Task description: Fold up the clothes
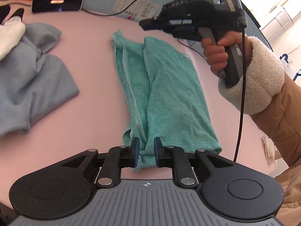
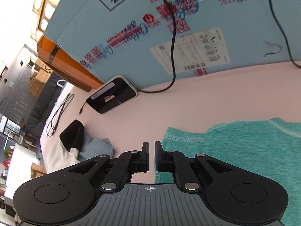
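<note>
1. Closest to me, my left gripper hangs over the near end of the teal towel. Its pads stand apart, loose, with the towel's edge showing in the gap and not pinched.
2. My right gripper sits beside the towel's stitched edge, its pads parted by only a thin slit with nothing in it.
3. That towel lies folded lengthwise on the pink table, running away from me.
4. A light-blue garment lies crumpled to the left, well apart from the towel.
5. Farthest back, a phone leans against a blue box.
</note>
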`<state>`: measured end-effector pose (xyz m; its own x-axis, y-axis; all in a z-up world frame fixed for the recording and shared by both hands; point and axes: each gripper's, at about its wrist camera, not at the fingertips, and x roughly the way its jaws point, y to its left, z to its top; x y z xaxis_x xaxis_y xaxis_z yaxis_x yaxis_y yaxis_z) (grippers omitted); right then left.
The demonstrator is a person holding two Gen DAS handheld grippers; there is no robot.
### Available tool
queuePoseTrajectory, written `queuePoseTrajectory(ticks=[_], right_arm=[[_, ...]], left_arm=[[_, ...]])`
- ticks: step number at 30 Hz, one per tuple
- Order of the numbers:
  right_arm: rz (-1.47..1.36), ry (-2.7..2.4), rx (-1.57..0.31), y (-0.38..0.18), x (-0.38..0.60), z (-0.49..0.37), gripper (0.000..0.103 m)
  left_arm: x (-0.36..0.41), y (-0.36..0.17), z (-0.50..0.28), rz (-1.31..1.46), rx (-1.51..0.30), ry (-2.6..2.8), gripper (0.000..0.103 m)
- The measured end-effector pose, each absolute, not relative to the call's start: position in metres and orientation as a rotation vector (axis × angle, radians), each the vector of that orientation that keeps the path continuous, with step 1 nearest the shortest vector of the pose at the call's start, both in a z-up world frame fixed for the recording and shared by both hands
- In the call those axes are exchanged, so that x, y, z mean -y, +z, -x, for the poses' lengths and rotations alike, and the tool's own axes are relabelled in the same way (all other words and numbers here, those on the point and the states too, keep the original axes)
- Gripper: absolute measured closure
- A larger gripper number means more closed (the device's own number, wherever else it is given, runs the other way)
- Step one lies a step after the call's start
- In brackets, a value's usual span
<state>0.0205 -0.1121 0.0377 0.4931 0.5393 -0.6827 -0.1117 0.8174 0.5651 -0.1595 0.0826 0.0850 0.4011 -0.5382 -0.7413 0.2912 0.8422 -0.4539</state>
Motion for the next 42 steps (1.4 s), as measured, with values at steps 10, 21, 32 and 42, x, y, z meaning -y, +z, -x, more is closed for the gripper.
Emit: queuePoseTrajectory(ticks=[10,21,32,42], right_arm=[[-0.189,0.266,-1.028,0.031,0.107,-0.014,0.093],[0.020,0.222,-1.010,0.029,0.095,0.004,0.089],[0.074,0.227,-1.053,0.017,0.085,0.001,0.088],[0.010,0.204,-1.067,0.020,0.098,0.007,0.056]], left_arm=[[-0.024,0.085,0.142,-0.073,-0.955,-0.621,0.087],[-0.034,0.066,0.155,-0.039,-1.058,-0.632,0.077],[-0.032,0.065,0.161,-0.033,-1.067,-0.625,0.069],[-0.028,0.068,0.162,-0.052,-1.057,-0.653,0.063]])
